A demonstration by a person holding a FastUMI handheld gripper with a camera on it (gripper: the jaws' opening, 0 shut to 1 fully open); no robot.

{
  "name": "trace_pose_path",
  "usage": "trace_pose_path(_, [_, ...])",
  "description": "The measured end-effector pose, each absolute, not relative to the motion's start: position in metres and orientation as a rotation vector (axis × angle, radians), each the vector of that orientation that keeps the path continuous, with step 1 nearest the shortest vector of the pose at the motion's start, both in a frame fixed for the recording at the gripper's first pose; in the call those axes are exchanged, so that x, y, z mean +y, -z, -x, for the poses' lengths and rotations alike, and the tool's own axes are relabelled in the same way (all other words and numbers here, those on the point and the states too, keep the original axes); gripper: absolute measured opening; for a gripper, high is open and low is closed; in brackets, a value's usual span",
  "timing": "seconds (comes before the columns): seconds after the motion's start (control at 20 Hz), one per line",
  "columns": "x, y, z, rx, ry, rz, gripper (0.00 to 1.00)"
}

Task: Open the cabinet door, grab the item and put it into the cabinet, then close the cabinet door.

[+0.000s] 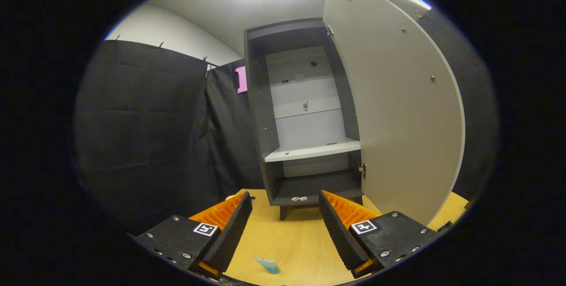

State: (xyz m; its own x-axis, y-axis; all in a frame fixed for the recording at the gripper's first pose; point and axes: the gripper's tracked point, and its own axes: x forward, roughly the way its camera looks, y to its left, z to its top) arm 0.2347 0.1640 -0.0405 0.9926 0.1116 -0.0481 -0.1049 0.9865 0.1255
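Tabletop (292,237) held the cabinet (305,113), door (398,113) open. Gripper (285,228) was spread, empty; tube (268,265) below it risked a skewed, slipping grasp.

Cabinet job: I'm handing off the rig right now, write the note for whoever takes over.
Gripper: open, holding nothing, above the wooden table.
Cabinet: stands on the table ahead of the fingers; its door is swung wide open to the right. The white shelf looks bare.
Item: a small blue-and-white item lies on the table between the fingers, near their base.
Done: door opened.
Left: grab the item, place it in the cabinet, close the door.
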Motion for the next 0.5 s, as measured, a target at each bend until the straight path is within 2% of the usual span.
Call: trace_pose_path(0.5, [0.218,0.154,-0.250,0.226,-0.161,-0.071,0.93])
